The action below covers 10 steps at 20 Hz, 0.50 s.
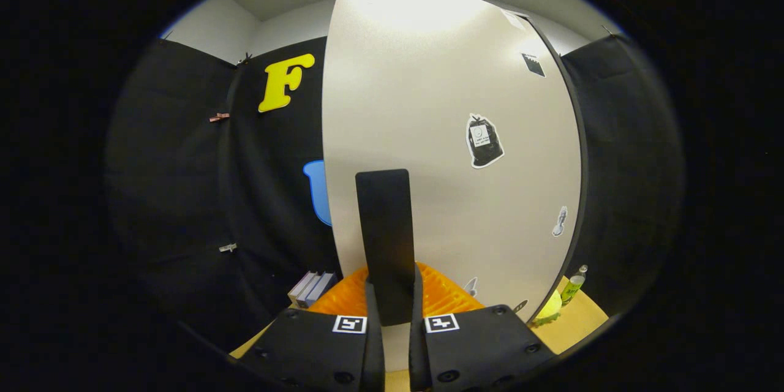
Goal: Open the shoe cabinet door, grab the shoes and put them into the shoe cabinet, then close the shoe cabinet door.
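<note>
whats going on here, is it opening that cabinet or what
A hand-held gripper has both fingers clamped on the black upright handle of the white shoe cabinet door, which carries several stickers. Whether the door is swinging open or shut cannot be told. Beyond the door, a green bottle stands on the tan floor.

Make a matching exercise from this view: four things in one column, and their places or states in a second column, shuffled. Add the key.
Things:
1. black door handle
2. stack of books
3. green bottle
4. trash-bag sticker

Places or states:
A. on the floor beside the cabinet's right edge
B. stuck on the white cabinet door
C. clamped between the gripper jaws
D. against the black cloth, left of the cabinet

Pairs: 1-C, 2-D, 3-A, 4-B
</note>
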Each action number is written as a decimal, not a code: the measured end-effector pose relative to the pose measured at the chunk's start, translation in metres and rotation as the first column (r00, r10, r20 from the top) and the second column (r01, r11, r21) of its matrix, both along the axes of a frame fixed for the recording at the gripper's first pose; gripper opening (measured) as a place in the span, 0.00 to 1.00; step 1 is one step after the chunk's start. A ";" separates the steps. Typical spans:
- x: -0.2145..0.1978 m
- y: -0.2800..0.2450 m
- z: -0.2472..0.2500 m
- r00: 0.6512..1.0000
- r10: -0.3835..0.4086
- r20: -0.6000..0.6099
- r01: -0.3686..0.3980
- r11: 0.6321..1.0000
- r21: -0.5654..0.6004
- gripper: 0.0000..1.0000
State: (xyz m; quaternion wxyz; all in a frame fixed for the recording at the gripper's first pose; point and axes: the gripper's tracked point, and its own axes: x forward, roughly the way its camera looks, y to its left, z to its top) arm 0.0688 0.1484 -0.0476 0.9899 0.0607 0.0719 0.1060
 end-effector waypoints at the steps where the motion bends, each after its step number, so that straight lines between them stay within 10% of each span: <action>1: -0.010 -0.006 0.001 1.000 0.010 0.004 -0.010 1.000 0.000 0.19; 10: -0.054 -0.048 0.006 0.997 0.073 -0.008 -0.074 0.997 -0.009 0.19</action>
